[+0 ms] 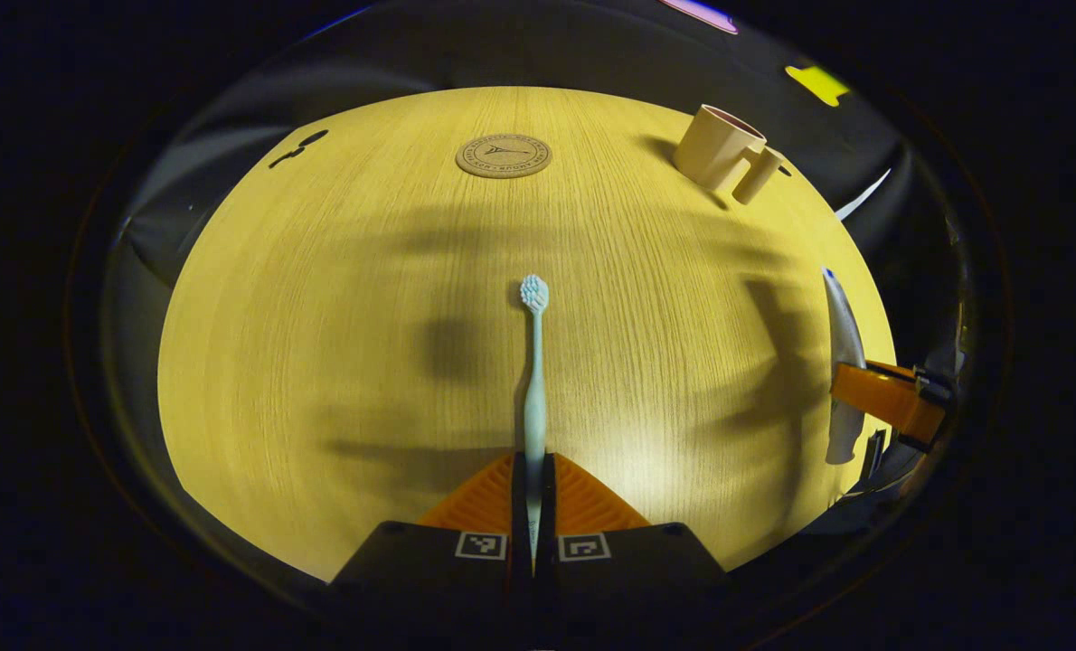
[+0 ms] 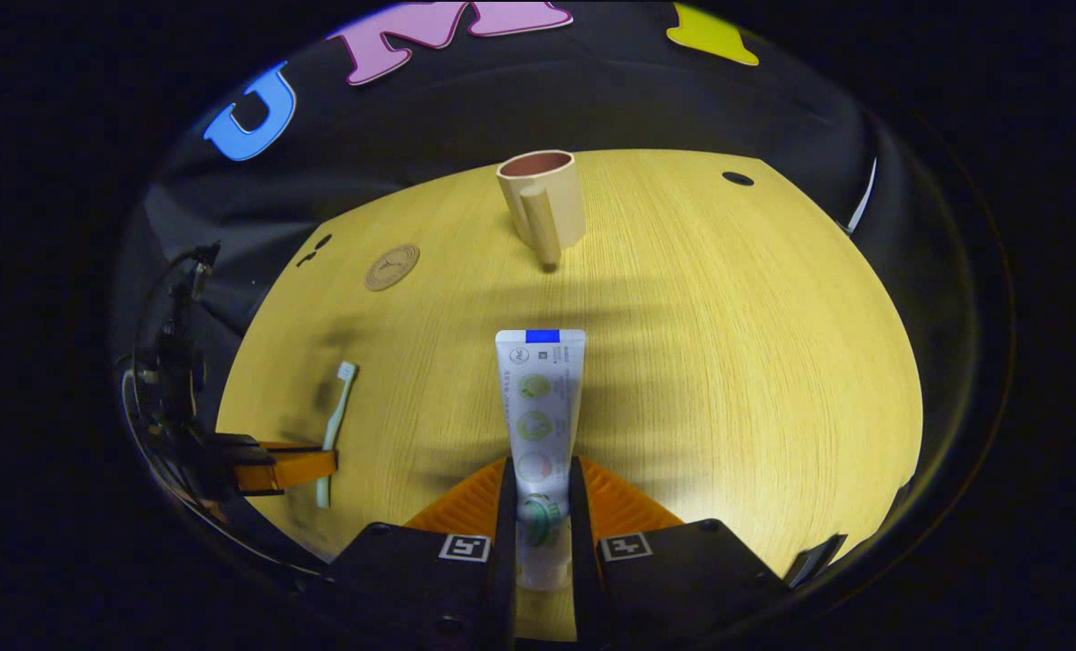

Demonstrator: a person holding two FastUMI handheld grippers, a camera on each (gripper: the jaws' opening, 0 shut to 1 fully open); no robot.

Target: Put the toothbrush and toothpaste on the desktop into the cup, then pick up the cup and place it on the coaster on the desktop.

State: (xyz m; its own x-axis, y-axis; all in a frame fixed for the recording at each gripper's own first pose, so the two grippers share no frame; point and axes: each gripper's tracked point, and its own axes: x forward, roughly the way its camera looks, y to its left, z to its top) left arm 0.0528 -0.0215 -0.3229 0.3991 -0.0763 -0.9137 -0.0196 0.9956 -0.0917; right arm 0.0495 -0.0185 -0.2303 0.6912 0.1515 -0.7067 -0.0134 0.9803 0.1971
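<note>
Left gripper pinching toothbrush, right gripper pinching toothpaste, both long axes pointing ahead over the tabletop toward the cup, nearer the right.

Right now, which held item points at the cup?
The toothpaste in the right tongs points at the cup; the toothbrush points left of it.
</note>
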